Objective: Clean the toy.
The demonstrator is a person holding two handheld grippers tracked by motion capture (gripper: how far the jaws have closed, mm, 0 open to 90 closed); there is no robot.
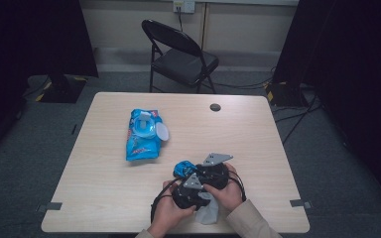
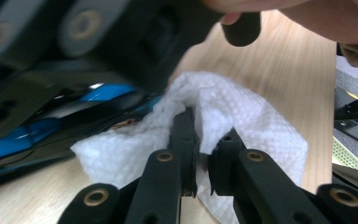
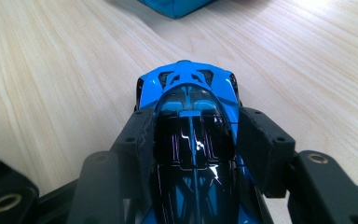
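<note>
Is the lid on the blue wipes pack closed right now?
No, in the high view the white flap of the blue wipes pack is swung open to its right side, leaving the round opening uncovered.

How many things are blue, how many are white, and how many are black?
Blue: 2, the wet-wipes pack and the toy car
White: 1, the wipe
Black: 3, the folding chair, the left gripper and the right gripper
Total: 6
</note>
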